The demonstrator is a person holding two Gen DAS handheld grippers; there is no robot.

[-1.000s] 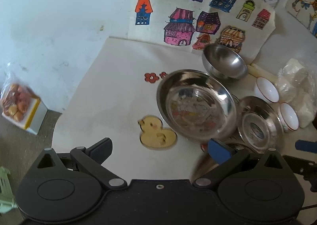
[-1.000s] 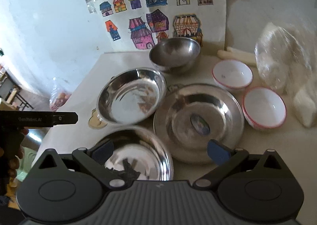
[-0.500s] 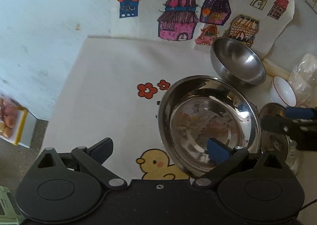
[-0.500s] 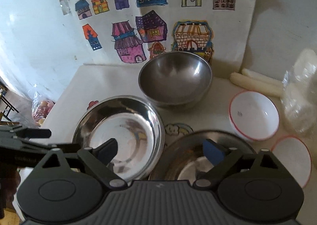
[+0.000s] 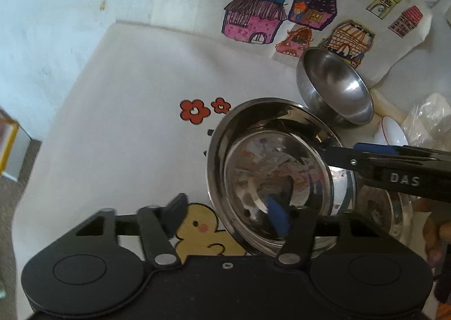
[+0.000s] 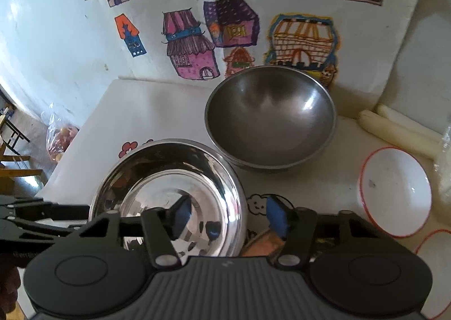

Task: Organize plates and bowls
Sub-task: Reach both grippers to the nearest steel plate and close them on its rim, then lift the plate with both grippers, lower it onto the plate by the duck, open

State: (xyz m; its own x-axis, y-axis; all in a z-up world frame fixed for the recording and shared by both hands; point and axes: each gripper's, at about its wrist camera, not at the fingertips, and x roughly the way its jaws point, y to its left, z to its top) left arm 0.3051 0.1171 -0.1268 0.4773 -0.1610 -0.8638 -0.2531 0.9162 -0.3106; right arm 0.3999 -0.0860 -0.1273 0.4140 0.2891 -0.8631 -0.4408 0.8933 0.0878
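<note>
A shallow steel dish [image 5: 270, 167] sits on the white table; it also shows in the right wrist view [image 6: 169, 187]. My left gripper [image 5: 228, 215] is open and straddles the dish's near-left rim, one pad inside, one outside. My right gripper [image 6: 228, 215] is open and straddles its right rim; it also shows in the left wrist view [image 5: 366, 156]. A deep steel bowl [image 6: 270, 119] stands behind the dish. A white red-rimmed bowl [image 6: 394, 193] sits to the right, with a second one [image 6: 434, 243] at the frame edge.
A flat steel plate [image 5: 386, 207] lies right of the dish under the right gripper. House drawings [image 6: 225, 23] hang on the wall behind. Pale candles [image 6: 400, 131] and a plastic bag [image 5: 428, 119] lie at the right. A snack bag [image 6: 60, 139] sits below the table's left edge.
Both grippers have moved forward and down onto the shallow dish, one at each side of its rim. The jaws have narrowed a little but remain open.
</note>
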